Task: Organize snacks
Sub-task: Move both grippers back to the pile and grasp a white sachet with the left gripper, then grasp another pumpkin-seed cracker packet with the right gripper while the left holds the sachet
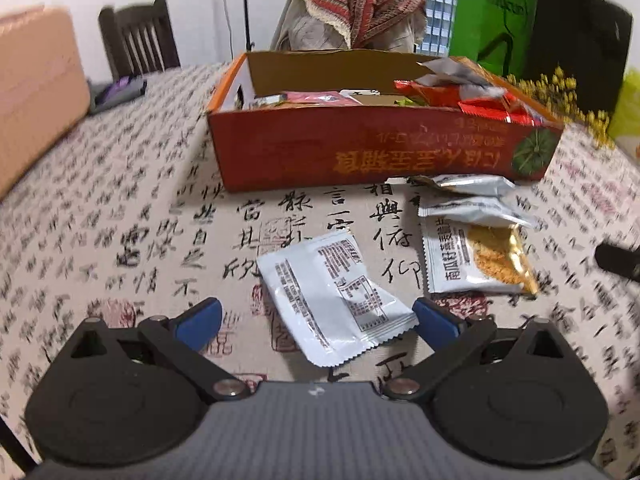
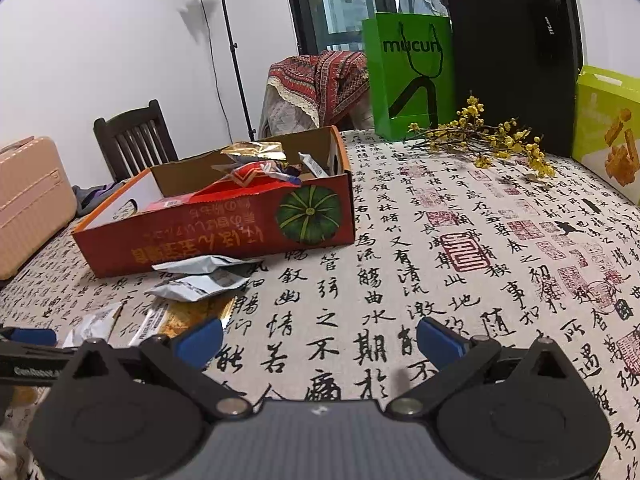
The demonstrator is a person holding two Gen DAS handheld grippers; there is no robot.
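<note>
An open red cardboard box stands on the table with several snack packets inside. In front of it lie loose packets: a white packet printed-side up, a packet with a golden snack window, and two silver packets stacked near the box. My left gripper is open just above the table, its blue fingers either side of the white packet's near end. My right gripper is open over bare cloth, to the right of the packets.
The table wears a calligraphy-print cloth. Yellow flower sprigs, a green paper bag, a black bag and a lime snack box stand at the back right. A pink suitcase and a dark chair sit left.
</note>
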